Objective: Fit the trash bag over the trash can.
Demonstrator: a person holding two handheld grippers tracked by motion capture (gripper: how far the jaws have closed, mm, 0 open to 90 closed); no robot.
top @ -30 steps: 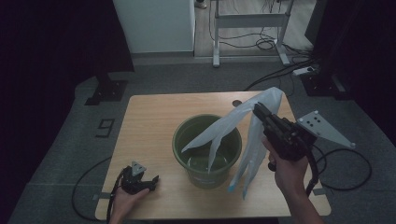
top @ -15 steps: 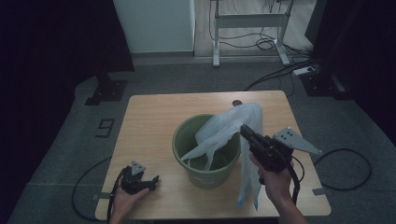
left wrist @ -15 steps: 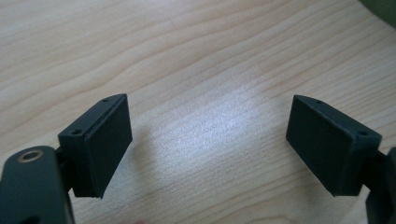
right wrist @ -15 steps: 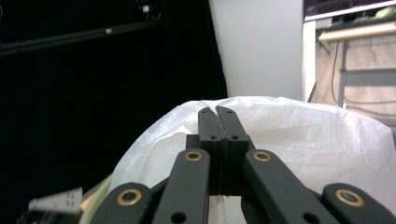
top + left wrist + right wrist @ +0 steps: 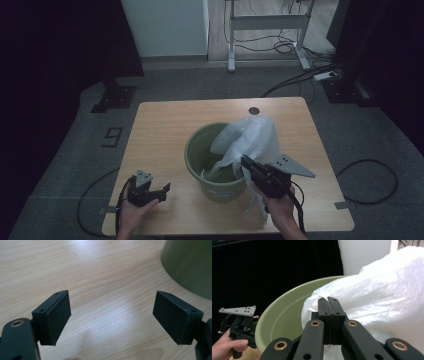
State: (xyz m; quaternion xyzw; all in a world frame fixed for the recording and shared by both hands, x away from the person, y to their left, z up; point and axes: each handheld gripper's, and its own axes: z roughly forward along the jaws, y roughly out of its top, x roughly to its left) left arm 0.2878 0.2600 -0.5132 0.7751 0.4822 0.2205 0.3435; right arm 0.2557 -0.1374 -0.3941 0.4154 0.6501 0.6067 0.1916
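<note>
Resting low at the near left corner of the wooden table [image 5: 165, 125], the left gripper [image 5: 161, 192] was observed with its jaws spread wide and nothing between them. At the near right, the right gripper [image 5: 246, 162] was recorded clamped shut on a fold of the white plastic bag [image 5: 252, 137], just at the rim of the green bucket [image 5: 202, 150]. Part of the bag was seen draped into the bucket, part hanging outside its right wall. Farther off, a small dark round hole [image 5: 254, 110] was noted near the table's far edge.

Left hand-held gripper [image 5: 162, 190] agape, right [image 5: 246, 163] clamped.
</note>
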